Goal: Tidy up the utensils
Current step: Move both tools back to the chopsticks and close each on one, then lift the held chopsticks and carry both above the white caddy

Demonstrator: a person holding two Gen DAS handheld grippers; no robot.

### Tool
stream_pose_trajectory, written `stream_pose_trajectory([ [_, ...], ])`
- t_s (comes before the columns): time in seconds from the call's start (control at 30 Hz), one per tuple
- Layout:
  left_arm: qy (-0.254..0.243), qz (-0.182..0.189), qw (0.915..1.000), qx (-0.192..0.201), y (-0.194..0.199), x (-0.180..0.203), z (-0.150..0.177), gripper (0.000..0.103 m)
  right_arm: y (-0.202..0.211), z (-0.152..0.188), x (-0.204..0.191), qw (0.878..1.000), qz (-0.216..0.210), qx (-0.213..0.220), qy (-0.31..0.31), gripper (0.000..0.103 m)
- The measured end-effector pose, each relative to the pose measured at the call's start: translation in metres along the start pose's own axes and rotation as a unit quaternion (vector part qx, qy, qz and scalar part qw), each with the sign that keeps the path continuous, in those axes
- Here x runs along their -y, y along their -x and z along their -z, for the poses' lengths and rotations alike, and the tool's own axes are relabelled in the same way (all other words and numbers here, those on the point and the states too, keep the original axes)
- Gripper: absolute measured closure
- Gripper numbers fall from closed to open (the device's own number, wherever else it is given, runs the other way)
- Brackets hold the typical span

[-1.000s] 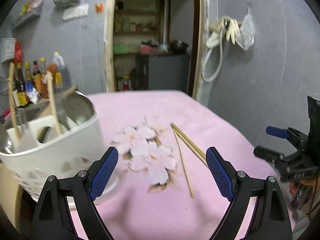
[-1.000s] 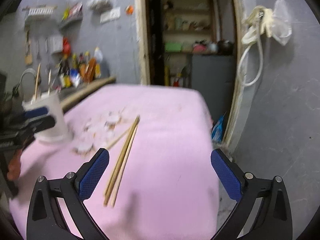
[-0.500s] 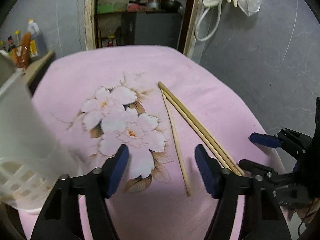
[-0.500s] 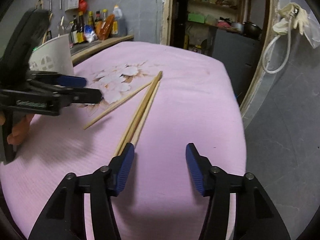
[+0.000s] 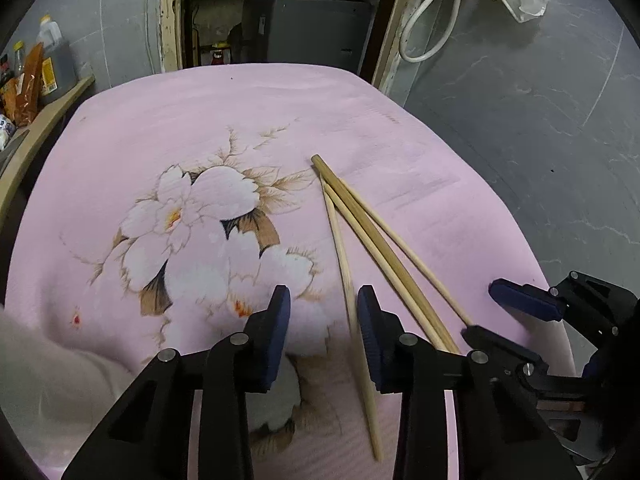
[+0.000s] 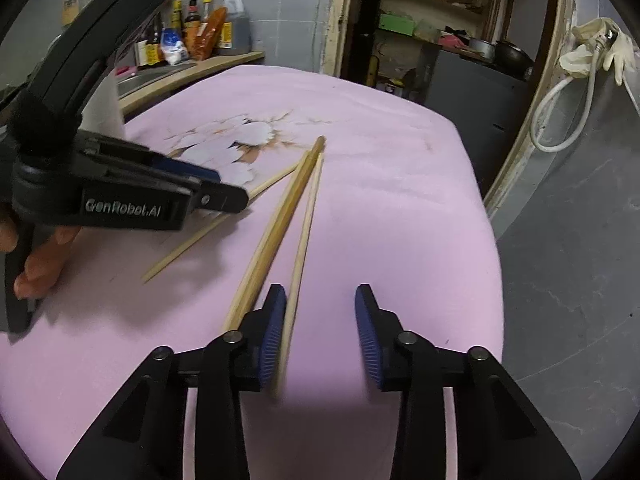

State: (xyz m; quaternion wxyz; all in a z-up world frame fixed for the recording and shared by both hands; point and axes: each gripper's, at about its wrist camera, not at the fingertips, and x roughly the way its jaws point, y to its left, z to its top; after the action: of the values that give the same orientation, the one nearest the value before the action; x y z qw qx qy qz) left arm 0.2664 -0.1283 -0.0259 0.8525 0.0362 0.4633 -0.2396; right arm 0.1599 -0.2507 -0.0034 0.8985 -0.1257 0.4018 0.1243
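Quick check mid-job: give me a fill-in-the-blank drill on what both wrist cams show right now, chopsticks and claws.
1. The chopsticks lie on a ____ cloth printed with flowers.
2. The number of chopsticks on the cloth is ____.
3. The closing left claw has ____ chopstick between its pads.
4. In the right wrist view, the chopstick inside the closing right claw lies next to its ____ pad.

Missing words: pink; four; one; left
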Motion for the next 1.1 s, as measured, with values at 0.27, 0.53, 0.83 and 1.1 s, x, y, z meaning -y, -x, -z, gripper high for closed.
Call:
stream_pose_trajectory([
  [0.27, 0.002, -0.009, 0.9998, -0.018, -0.009, -0.002, -0.015, 0.092, -0.016, -0.022, 0.012, 1.0, 0.001, 0.002, -0.002, 0.096],
  [0.53, 0.039, -0.009, 0.9991, -0.016, -0.003, -0.009, -0.009, 0.1, -0.009, -0.019, 0.023, 0.999, 0.003, 0.016, -0.03, 0.099],
  [0.83, 0.059, -0.003, 0.9978, -0.029, 0.01, -0.016, -0.004, 0.1, -0.02, -0.034, 0.027, 0.999, -0.024, -0.012, -0.026, 0.096],
  [1.1, 0.051, 0.003, 0.9981, -0.034, 0.016, -0.018, -0.001, 0.1, -0.053, -0.064, 0.021, 0.997, -0.05, -0.059, 0.011, 0.085],
])
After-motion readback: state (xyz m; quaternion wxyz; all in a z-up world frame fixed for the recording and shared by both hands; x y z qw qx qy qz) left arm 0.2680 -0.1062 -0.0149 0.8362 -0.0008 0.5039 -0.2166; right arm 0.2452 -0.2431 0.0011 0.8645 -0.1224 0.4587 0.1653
